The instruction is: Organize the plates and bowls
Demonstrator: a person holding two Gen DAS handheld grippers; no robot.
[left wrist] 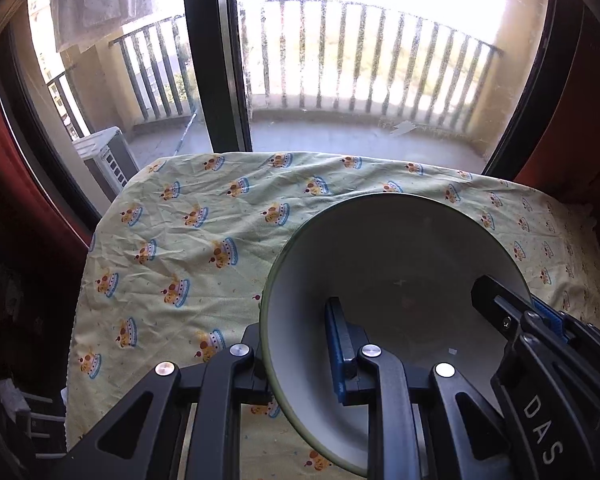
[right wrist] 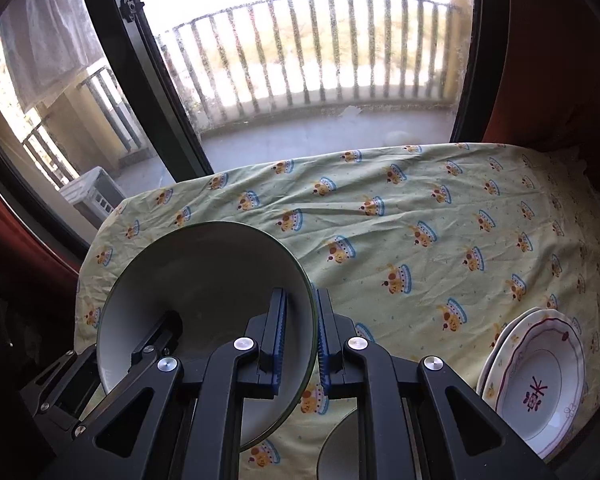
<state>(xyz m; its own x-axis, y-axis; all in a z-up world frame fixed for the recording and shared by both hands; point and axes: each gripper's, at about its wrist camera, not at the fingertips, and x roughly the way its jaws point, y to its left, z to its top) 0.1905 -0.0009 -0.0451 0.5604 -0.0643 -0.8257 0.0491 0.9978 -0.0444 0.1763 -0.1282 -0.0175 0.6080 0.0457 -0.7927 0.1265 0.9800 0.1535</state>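
Observation:
A white bowl with a green rim is held tilted above the table by both grippers. My left gripper is shut on its left rim, one blue pad inside the bowl. My right gripper is shut on the bowl's right rim, one pad inside and one outside. The right gripper's fingers show at the bowl's right edge in the left wrist view. Stacked white plates with a red pattern lie at the table's front right. Another bowl's rim shows at the bottom, mostly hidden.
The table wears a yellow-green cloth with a cake print. A window with a dark frame stands close behind it, a balcony beyond. Red curtain hangs at the right.

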